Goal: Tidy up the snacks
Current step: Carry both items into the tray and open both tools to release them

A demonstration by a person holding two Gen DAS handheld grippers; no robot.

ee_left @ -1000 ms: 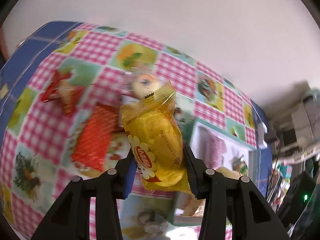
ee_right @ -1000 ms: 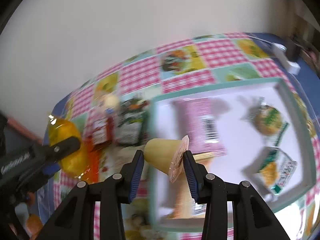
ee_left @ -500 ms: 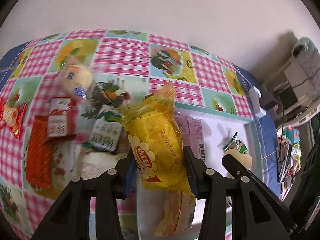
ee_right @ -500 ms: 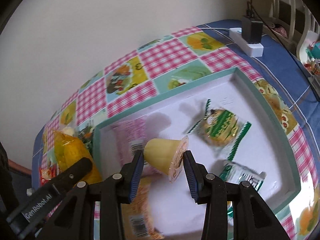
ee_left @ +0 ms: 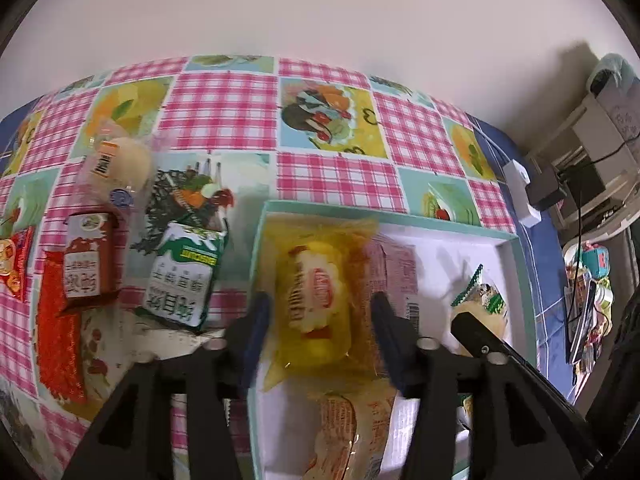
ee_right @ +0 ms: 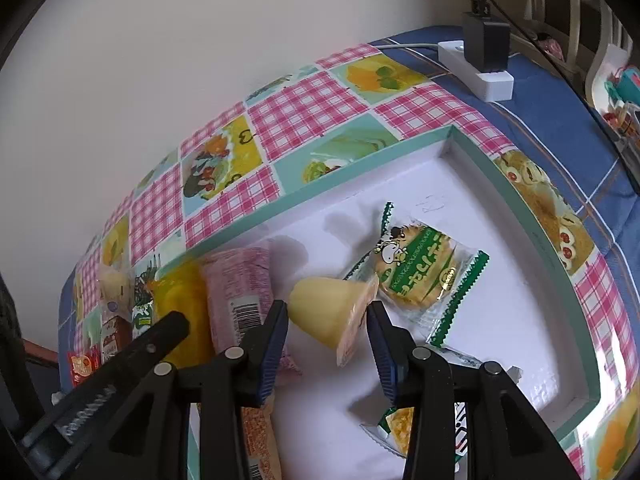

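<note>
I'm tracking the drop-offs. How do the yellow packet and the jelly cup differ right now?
The yellow packet is a soft, crinkly bag; the jelly cup is a rigid pale tub with a foil lid. The left tool is opening, its pads clear of the packet, while the right tool is shut on the cup. Both are over the tray.

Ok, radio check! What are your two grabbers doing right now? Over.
Left gripper opening, yellow snack bag loose between its jaws over the tray. Right gripper shut on the jelly cup. Nothing blocking.

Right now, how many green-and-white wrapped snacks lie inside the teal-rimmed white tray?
2: the round green-striped biscuit packet mid-tray, and a green-edged packet nearer the right gripper, partly hidden; more may be hidden.
</note>
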